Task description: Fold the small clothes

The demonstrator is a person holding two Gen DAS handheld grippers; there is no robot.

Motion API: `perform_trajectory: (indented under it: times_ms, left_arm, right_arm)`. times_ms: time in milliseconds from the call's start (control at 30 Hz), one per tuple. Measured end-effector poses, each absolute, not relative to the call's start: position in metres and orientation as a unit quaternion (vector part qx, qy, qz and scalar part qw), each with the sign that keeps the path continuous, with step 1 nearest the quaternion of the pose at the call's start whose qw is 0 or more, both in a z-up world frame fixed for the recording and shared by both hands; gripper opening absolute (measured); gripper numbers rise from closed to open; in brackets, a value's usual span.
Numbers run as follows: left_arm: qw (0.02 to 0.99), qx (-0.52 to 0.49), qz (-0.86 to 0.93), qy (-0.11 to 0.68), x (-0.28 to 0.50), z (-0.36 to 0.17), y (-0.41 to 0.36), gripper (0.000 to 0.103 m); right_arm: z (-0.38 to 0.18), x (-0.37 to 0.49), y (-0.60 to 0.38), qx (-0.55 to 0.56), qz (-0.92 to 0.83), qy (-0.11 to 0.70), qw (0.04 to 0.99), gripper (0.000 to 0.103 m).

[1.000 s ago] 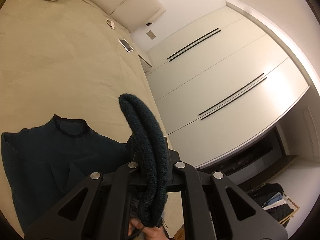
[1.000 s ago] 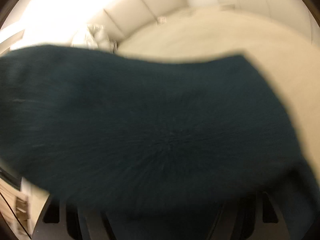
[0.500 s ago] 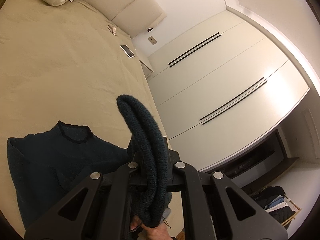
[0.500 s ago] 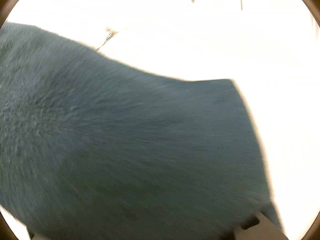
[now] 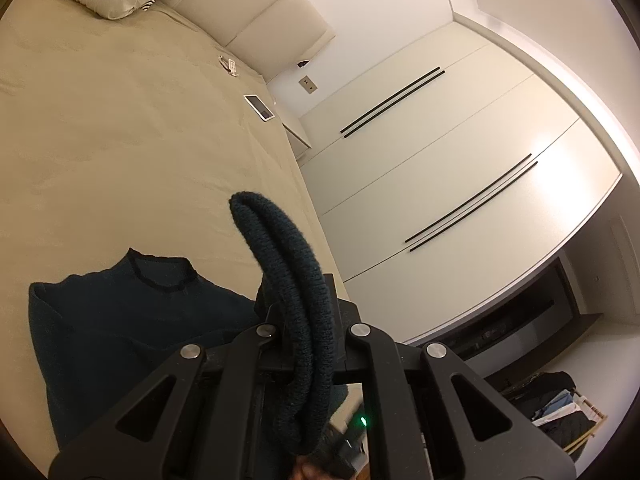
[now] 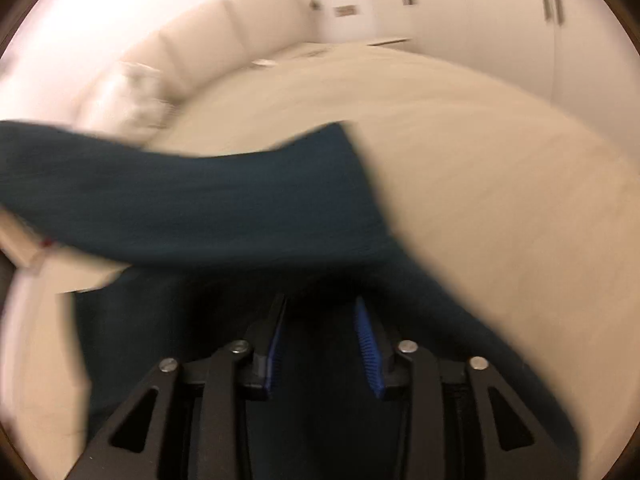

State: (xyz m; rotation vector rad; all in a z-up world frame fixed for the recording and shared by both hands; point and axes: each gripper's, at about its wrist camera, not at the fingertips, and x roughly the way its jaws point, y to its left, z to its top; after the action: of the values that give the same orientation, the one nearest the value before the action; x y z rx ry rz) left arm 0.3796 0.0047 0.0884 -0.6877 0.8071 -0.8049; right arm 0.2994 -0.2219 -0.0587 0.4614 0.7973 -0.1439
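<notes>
Teal knit, a small sweater [image 5: 132, 320], lies partly spread on the beige bed [image 5: 120, 140], collar toward the pillows, with one doubled edge lifted off it. That thick fold is pinched in the left gripper [image 5: 308, 340], whose jaws are clamped tight on it. The right gripper [image 6: 322, 340] hangs over the cloth with its jaws opening; nothing is pressed between the blue pads [image 6: 366, 336] (the view is blurred). I judge the risk to be one-sided tension: pulled by the left alone, the flat part could drag and crease.
</notes>
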Motion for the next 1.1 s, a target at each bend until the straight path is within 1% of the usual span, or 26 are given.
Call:
perform_trajectory:
  times_ms: [33, 67, 133, 233, 267, 333, 433, 533, 667, 700, 867, 900, 1000, 1067, 1100]
  left_arm:
    - [0.788, -0.318, -0.373, 0.373, 0.379, 0.090, 0.007, 0.005]
    - [0.789, -0.317, -0.372, 0.374, 0.379, 0.091, 0.010, 0.005]
    - [0.788, -0.319, -0.368, 0.376, 0.379, 0.091, 0.016, 0.005]
    - [0.790, -0.324, -0.363, 0.374, 0.377, 0.093, 0.026, 0.006]
    - [0.791, -0.325, -0.361, 0.372, 0.376, 0.096, 0.031, 0.006]
    - [0.790, -0.330, -0.361, 0.369, 0.376, 0.096, 0.038, 0.006]
    - [0.789, -0.335, -0.358, 0.369, 0.375, 0.093, 0.046, 0.006]
    - [0.788, -0.342, -0.356, 0.369, 0.374, 0.090, 0.053, 0.006]
    - [0.786, -0.343, -0.361, 0.367, 0.374, 0.093, 0.055, 0.005]
    - [0.787, -0.338, -0.364, 0.367, 0.374, 0.095, 0.054, 0.006]
    - [0.788, -0.329, -0.367, 0.368, 0.373, 0.097, 0.057, 0.005]
    - [0.789, -0.329, -0.366, 0.369, 0.373, 0.096, 0.058, 0.005]
    - [0.788, -0.328, -0.365, 0.371, 0.372, 0.093, 0.058, 0.006]
    - [0.787, -0.327, -0.363, 0.375, 0.372, 0.090, 0.056, 0.005]
    - [0.787, -0.327, -0.362, 0.378, 0.372, 0.087, 0.055, 0.006]
  right_arm:
    - [-0.057, 0.294, -0.209, 0.236, -0.020, 0.374, 0.897, 0.052]
    - [-0.056, 0.294, -0.188, 0.256, 0.048, 0.371, 0.891, 0.059]
    - [-0.070, 0.309, -0.148, 0.332, 0.203, 0.403, 0.828, 0.062]
    - [-0.097, 0.330, -0.102, 0.380, 0.243, 0.455, 0.768, 0.062]
    - [-0.113, 0.336, -0.086, 0.413, 0.260, 0.476, 0.732, 0.062]
    - [-0.131, 0.338, -0.068, 0.448, 0.252, 0.491, 0.703, 0.062]
    - [-0.152, 0.335, -0.065, 0.486, 0.208, 0.476, 0.702, 0.053]
    - [-0.161, 0.343, -0.067, 0.529, 0.192, 0.458, 0.688, 0.054]
    - [-0.161, 0.346, -0.047, 0.554, 0.212, 0.438, 0.676, 0.057]
    - [-0.158, 0.330, -0.050, 0.561, 0.222, 0.426, 0.674, 0.057]
    - [-0.165, 0.337, -0.024, 0.580, 0.238, 0.382, 0.679, 0.057]
    - [-0.162, 0.341, 0.000, 0.569, 0.241, 0.378, 0.689, 0.057]
    - [-0.152, 0.336, 0.020, 0.528, 0.263, 0.378, 0.714, 0.058]
    - [-0.151, 0.341, 0.033, 0.491, 0.265, 0.384, 0.736, 0.064]
    - [-0.150, 0.345, 0.037, 0.473, 0.269, 0.389, 0.744, 0.064]
